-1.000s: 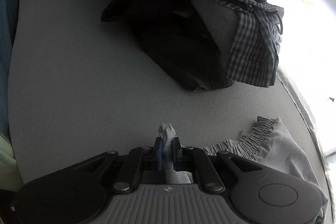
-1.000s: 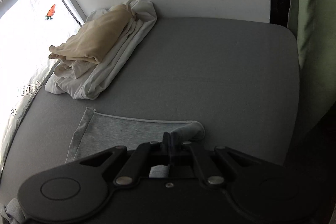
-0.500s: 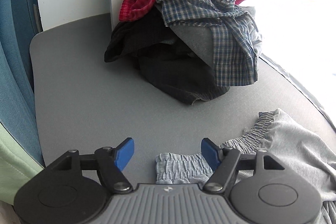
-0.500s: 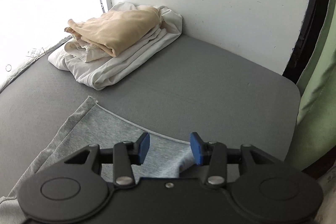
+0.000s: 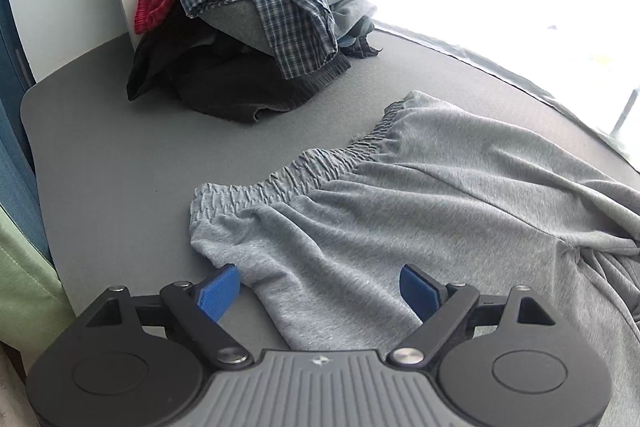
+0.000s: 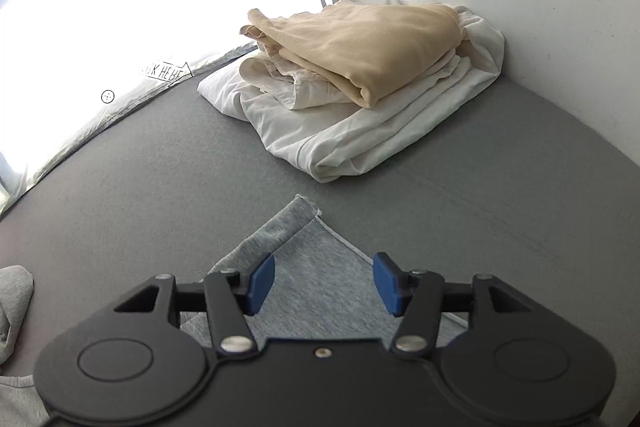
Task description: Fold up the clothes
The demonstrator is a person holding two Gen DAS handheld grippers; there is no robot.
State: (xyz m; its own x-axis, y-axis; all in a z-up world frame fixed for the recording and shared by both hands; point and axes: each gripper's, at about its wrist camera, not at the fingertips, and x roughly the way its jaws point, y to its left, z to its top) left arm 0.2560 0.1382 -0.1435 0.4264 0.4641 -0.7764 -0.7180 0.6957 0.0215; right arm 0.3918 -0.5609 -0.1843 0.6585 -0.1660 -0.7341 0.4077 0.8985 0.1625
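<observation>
Grey shorts [image 5: 420, 211] lie spread on the grey table [image 5: 112, 163], elastic waistband toward the far left. My left gripper [image 5: 320, 291] is open and empty, raised above the waistband-side corner. In the right wrist view a hemmed leg corner of the grey shorts [image 6: 312, 267] lies flat under my right gripper [image 6: 324, 283], which is open and empty, its blue pads [image 6: 262, 281] spread apart above the cloth.
A heap of unfolded clothes [image 5: 248, 27], red, plaid and black, sits at the far left against a white wall. A folded stack of beige and white garments [image 6: 360, 75] sits at the far right corner. A bright window runs along the back.
Both grippers were shut on the grey shorts a second ago. They opened, let the cloth drop flat on the table, and have pulled up and back.
</observation>
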